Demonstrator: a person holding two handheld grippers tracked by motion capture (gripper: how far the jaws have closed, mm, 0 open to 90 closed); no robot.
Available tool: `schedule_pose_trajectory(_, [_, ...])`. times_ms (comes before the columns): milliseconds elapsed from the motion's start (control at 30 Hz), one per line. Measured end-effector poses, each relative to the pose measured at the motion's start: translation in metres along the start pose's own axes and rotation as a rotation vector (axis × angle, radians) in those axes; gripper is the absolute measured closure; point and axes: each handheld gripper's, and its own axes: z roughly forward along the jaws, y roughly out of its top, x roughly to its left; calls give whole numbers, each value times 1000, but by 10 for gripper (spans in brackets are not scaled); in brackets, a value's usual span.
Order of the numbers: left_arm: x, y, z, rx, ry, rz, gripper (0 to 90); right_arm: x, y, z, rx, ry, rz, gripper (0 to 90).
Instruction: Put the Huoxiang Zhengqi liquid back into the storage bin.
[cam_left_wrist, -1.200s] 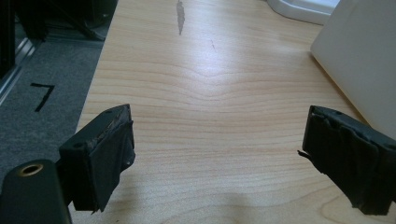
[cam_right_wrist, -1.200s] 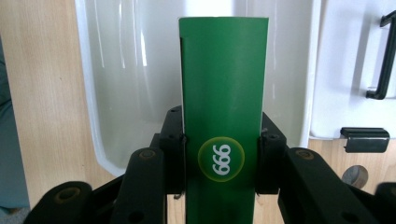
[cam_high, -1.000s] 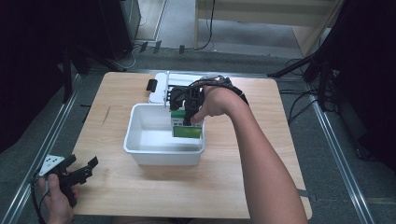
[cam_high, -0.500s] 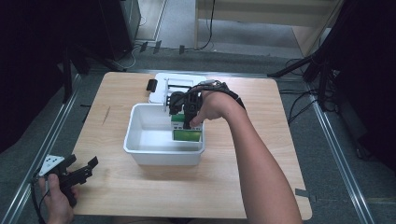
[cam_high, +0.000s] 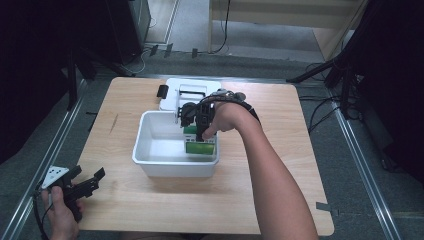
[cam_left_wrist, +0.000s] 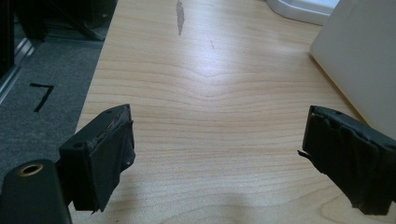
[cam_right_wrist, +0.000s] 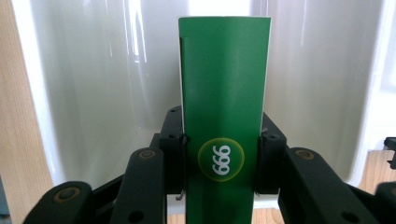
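My right gripper (cam_high: 194, 119) hangs over the right part of the white bin (cam_high: 150, 161), shut on a tall green carton (cam_right_wrist: 224, 93) with a round "999" mark. Both jaws press the carton's sides, and the bin's white wall shows behind it. In the high view the held carton (cam_high: 189, 130) points down into the bin. A second green carton (cam_high: 200, 148) lies flat on the bin floor just below it. My left gripper (cam_high: 91, 182) rests at the table's near left corner, open (cam_left_wrist: 217, 149) with bare wood between its jaws.
A white lid (cam_high: 192, 90) lies on the table behind the bin, with a small black object (cam_high: 162, 91) to its left. The bin's side wall (cam_left_wrist: 359, 56) stands to the right of my left gripper. Bare wooden tabletop (cam_high: 280, 165) surrounds the bin.
My right gripper has shifted slightly left over the bin with the green carton in it. The left gripper has not moved.
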Motion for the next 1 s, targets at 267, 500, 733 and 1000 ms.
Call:
schedule_pose_trajectory(267, [0,0,0,0,0,-1,100,-2,-1,10,20,1,6,644])
schedule_pose_trajectory(500, [0,0,0,0,0,0,100,-3,-1,17,36,1,13,637])
schedule_pose_trajectory(733, [0,0,0,0,0,-1,100,-4,-2,16,30,-3,23,613])
schedule_pose_trajectory(1000, [0,0,0,0,1,0,100,-6,-7,2,-27,-24,69,548])
